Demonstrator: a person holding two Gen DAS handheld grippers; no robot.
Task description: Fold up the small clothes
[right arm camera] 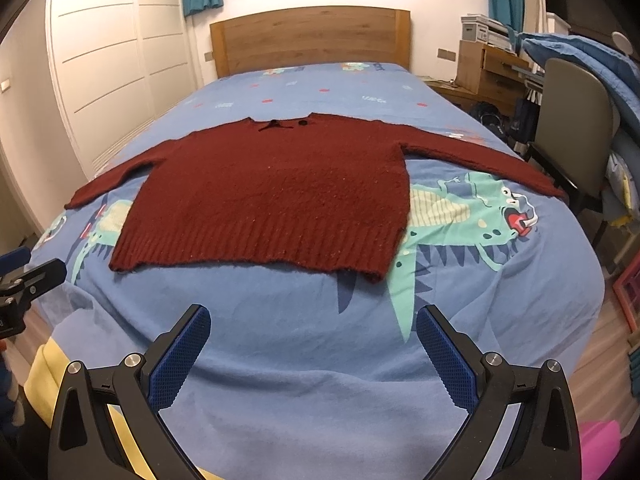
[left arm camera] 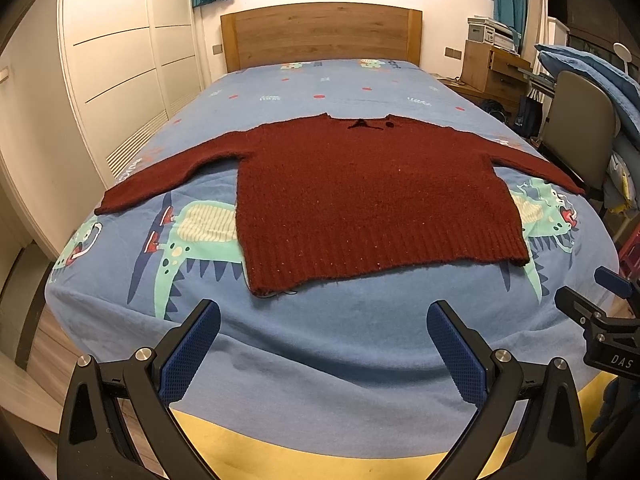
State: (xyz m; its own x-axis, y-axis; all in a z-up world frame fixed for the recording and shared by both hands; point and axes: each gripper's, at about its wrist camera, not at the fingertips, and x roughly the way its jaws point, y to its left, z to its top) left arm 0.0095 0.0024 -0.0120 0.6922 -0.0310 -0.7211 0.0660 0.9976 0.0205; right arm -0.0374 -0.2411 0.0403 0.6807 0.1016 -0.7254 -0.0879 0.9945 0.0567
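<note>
Both grippers wide, holding nothing, above the bed's near edge.
Left gripper [left arm camera: 323,320] and right gripper [right arm camera: 313,322] hover short of the sweater [left arm camera: 360,196]; it lies flat on the bed [left arm camera: 320,344], sleeves spread.

Bed [left arm camera: 320,340] with wooden headboard [left arm camera: 320,34] at 12 o'clock. Blue sheet [right arm camera: 300,360] covers mattress, printed with green dragons, red dots, small motifs. Yellow band along near edge at 6 o'clock. Dark red knit sweater [left arm camera: 360,192] lies flat at centre, directly on sheet: neck toward 12, ribbed hem toward 6, sleeves spread toward 9 and 3, reaching bed's side edges.
</note>
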